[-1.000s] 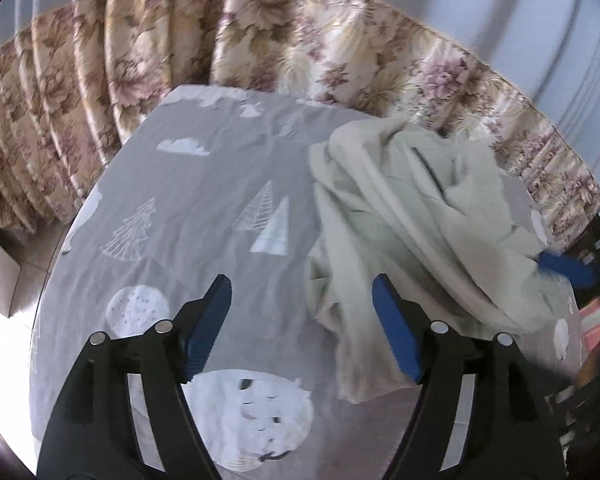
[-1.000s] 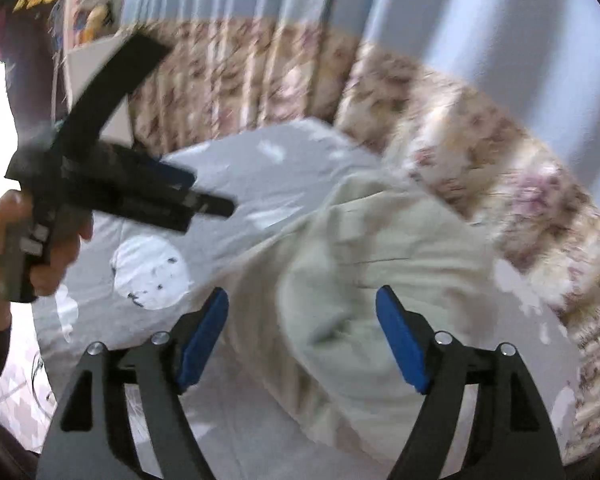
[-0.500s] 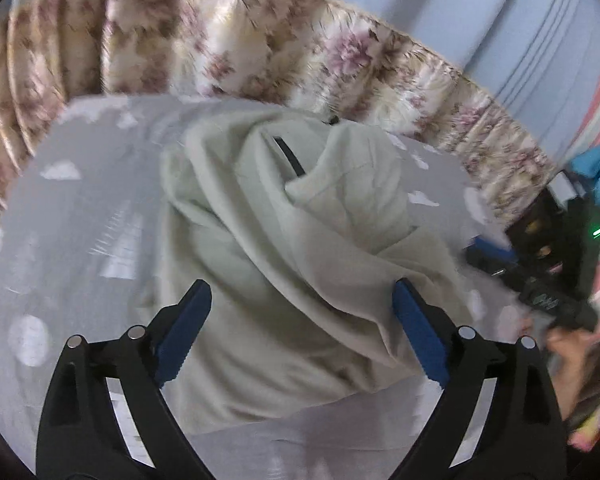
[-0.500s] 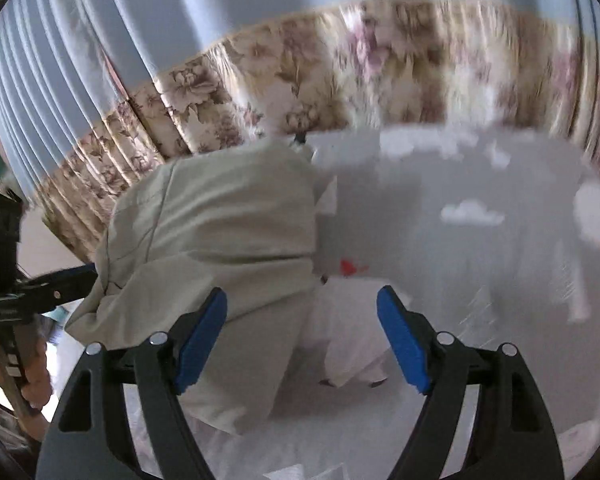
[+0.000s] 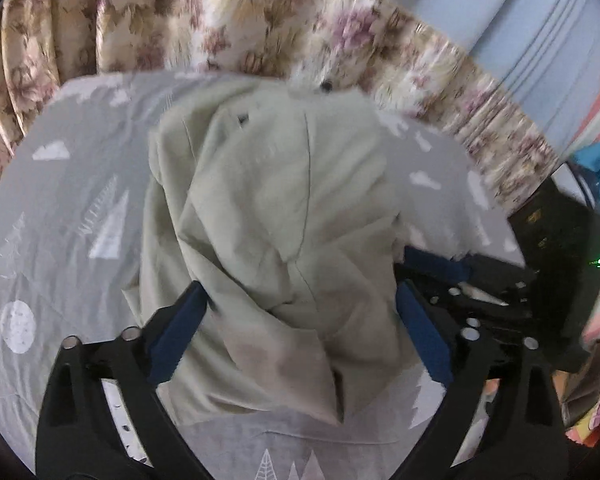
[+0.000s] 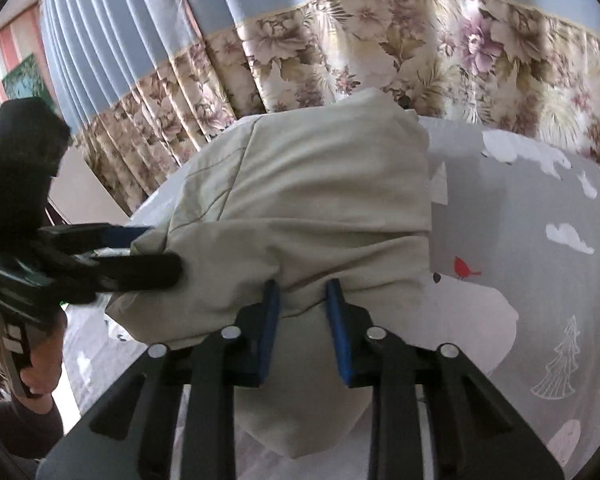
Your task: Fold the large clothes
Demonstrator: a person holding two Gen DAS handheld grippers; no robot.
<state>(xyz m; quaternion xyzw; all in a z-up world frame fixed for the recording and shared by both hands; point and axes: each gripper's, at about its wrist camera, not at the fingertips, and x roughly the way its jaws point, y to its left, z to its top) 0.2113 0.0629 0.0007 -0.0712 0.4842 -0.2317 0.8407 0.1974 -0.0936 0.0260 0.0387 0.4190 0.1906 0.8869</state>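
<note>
Looking at a pale beige garment [image 5: 268, 200] lying bunched in a heap on a grey sheet [image 5: 60, 200] printed with white clouds and trees, far edge of the heap sitting close to a floral curtain [image 5: 220, 20] hanging behind the bed. Left gripper [image 5: 300, 292] straddling the near side of the heap, pointing steeply down, jaws standing wide and closing, cloth lying between the blue pads, left pad touching the cloth edge, not yet clearly pinching anything. Right gripper [image 6: 302, 286] coming in from the opposite side of the heap, jaws narrow and closing, a gathered fold of the garment sitting between its pads with wrinkles converging there, so reading as a pinch on the hem. Seeing from the right wrist view the other tool reaching in at the left edge of the heap, one finger above and one below a cloth corner, with a hand [image 6: 40, 364] in a dark sleeve wrapping its grip. Noting a red bird print [image 6: 464, 267] on the sheet just beside the garment's right edge. Showing some motion blur in the left wrist view, so not telling fine seams or which part of the garment is facing up.
</note>
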